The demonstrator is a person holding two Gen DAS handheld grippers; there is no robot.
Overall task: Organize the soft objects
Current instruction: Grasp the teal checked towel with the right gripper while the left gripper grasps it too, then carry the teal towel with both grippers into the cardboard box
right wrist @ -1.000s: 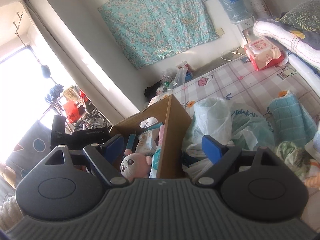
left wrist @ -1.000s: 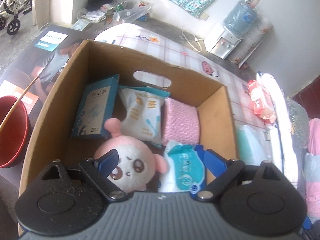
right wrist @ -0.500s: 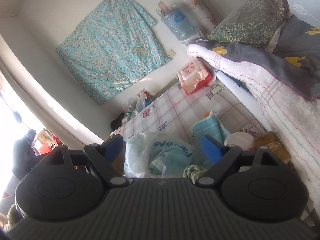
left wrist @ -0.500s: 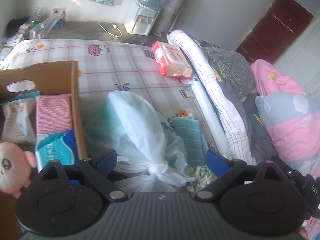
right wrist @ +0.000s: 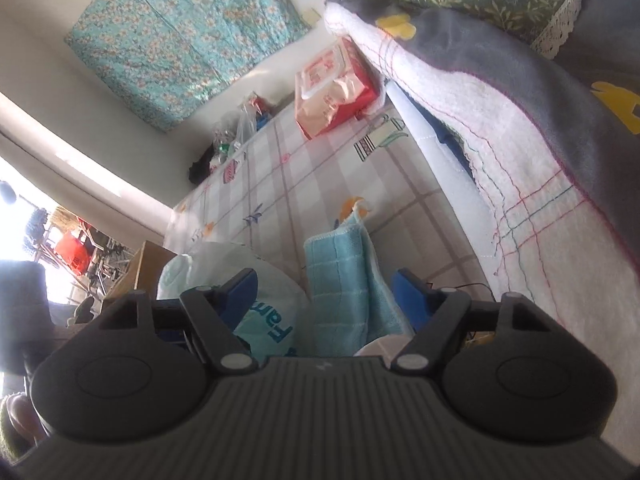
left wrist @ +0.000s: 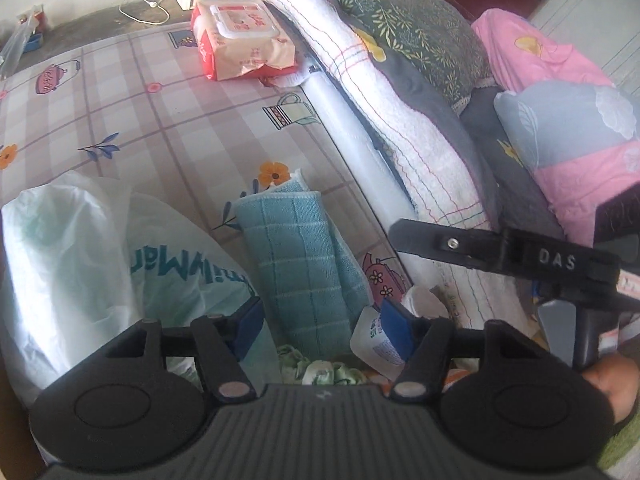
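Note:
A folded teal checked cloth (left wrist: 304,256) lies on the patterned bed sheet (left wrist: 168,120), beside a knotted white plastic bag (left wrist: 120,264). My left gripper (left wrist: 322,328) is open and empty just above the cloth's near end, with a small white packet (left wrist: 376,344) by its right finger. My right gripper (right wrist: 326,292) is open and empty, its fingers either side of the same teal cloth (right wrist: 340,292). The right tool's black body (left wrist: 520,256) shows in the left wrist view. A corner of the cardboard box (right wrist: 140,268) shows at left.
A red pack of wipes (left wrist: 244,40) lies further up the sheet. Rolled white and grey blankets (left wrist: 400,112) and pink pillows (left wrist: 560,92) line the right side. A crumpled green-white cloth (left wrist: 320,372) lies under the left gripper.
Both grippers have swung away from the cardboard box and its pink plush toy, over to the bed. They now hover low over the teal cloth, closer than half a second ago.

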